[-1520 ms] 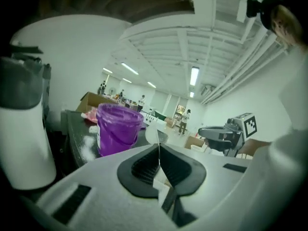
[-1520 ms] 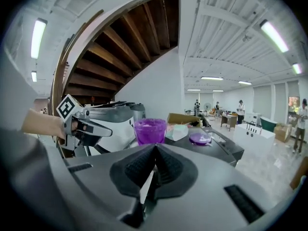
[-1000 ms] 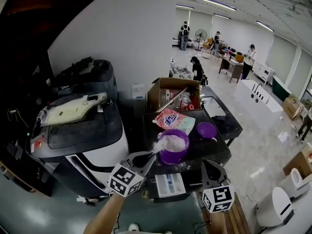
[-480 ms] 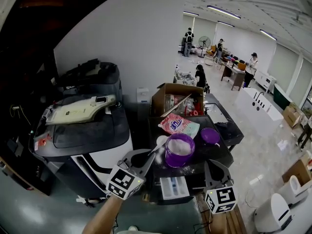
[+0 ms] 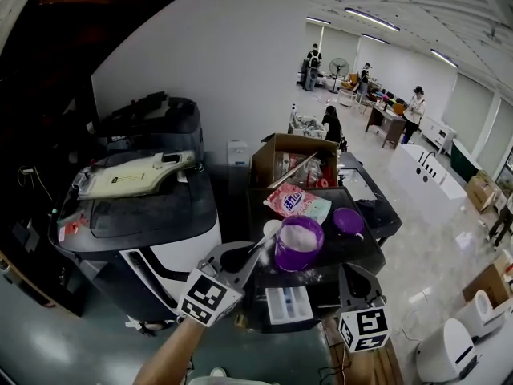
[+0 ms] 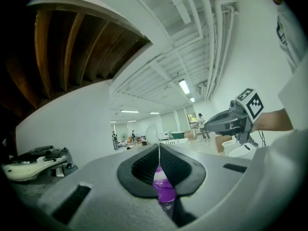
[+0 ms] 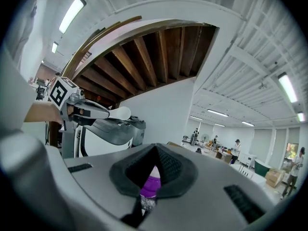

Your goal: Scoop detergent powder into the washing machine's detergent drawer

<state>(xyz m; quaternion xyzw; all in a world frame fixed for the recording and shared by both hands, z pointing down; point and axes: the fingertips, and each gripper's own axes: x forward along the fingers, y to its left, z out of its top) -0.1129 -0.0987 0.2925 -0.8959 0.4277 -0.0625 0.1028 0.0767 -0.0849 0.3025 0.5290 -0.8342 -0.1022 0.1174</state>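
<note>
My left gripper [image 5: 244,257] is shut on the thin handle of a white scoop [image 5: 272,229], which it holds just left of the purple tub [image 5: 298,244]. The tub is full of white powder. Whether the scoop carries powder I cannot tell. In the left gripper view the handle [image 6: 159,154] runs edge-on between the jaws of the left gripper [image 6: 159,166], with the tub [image 6: 164,190] beyond. The white detergent drawer [image 5: 288,305] lies open between both grippers. My right gripper [image 5: 353,273] is shut and empty, right of the drawer. In its own view the right gripper [image 7: 153,171] faces the tub [image 7: 150,186].
The tub stands on a black table [image 5: 357,251] dusted with spilled powder. A purple lid [image 5: 347,220], a pink detergent bag [image 5: 295,202] and a cardboard box [image 5: 293,157] are behind it. The washing machine [image 5: 152,231] stands to the left. Several people work far across the room.
The scoop has come up out of the powder and now sits at the tub's left side. The head view has shifted slightly. The right gripper has stayed about where it was.
</note>
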